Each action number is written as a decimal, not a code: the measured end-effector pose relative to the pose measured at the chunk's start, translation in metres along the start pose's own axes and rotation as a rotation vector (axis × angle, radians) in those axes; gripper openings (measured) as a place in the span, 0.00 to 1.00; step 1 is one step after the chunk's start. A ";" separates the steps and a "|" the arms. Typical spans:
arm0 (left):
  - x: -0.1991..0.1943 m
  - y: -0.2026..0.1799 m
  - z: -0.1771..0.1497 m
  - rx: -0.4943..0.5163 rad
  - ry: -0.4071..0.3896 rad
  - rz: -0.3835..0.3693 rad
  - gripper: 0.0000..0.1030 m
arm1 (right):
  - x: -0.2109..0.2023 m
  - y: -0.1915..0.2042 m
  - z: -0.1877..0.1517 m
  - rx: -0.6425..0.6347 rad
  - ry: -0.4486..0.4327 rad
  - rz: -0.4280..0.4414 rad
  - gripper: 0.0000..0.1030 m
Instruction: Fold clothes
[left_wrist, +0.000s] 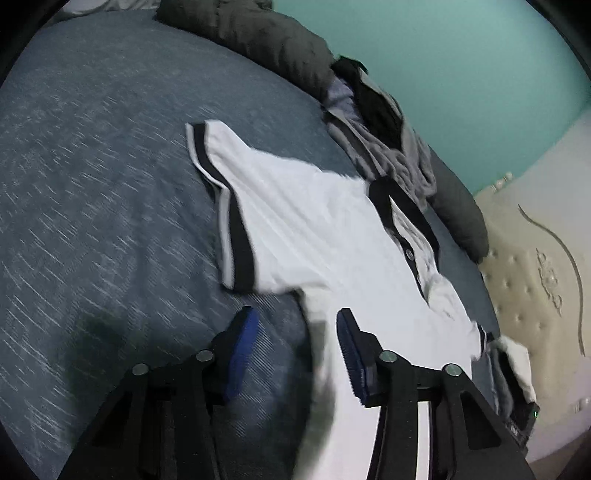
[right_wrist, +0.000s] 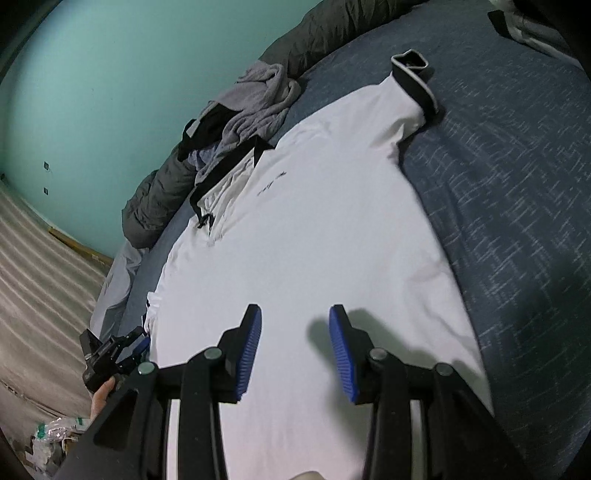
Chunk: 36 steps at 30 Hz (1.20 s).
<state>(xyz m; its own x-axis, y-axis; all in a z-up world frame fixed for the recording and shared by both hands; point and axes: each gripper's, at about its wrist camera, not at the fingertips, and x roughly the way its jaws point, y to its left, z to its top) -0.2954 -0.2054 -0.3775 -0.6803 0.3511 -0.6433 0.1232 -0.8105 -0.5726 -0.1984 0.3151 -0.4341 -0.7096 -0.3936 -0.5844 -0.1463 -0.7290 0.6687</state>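
Observation:
A white polo shirt (left_wrist: 314, 229) with black collar and black sleeve trim lies flat on the blue bedspread (left_wrist: 92, 166). In the left wrist view my left gripper (left_wrist: 297, 350) is open low over the shirt's side edge, below the near sleeve (left_wrist: 236, 236). The blurred hem edge runs between its blue pads (left_wrist: 243, 347). In the right wrist view my right gripper (right_wrist: 295, 347) is open just above the shirt's body (right_wrist: 314, 221), with nothing between its fingers. The left gripper (right_wrist: 125, 350), held by a hand (right_wrist: 99, 398), sits at the shirt's left edge.
A heap of grey and black clothes (right_wrist: 251, 99) lies beyond the collar, against a dark olive quilt (right_wrist: 159, 199) along the bed's far side. Behind are a teal wall (right_wrist: 110, 74) and a beige tufted panel (left_wrist: 535, 277). Plastic wrappers (right_wrist: 51, 435) lie on the floor.

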 end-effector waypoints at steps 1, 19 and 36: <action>0.002 -0.004 -0.003 0.020 0.014 -0.001 0.34 | 0.000 0.000 -0.001 -0.001 0.001 0.001 0.37; -0.002 0.012 0.005 0.005 0.016 0.034 0.01 | -0.005 0.002 -0.002 -0.004 -0.018 0.018 0.37; -0.022 0.030 0.022 -0.075 -0.085 0.037 0.39 | -0.006 0.005 -0.004 -0.013 -0.019 0.028 0.37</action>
<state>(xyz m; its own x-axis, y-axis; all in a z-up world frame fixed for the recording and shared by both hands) -0.2926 -0.2481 -0.3690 -0.7325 0.2780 -0.6214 0.2013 -0.7836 -0.5878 -0.1919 0.3113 -0.4293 -0.7265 -0.4035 -0.5562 -0.1170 -0.7250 0.6788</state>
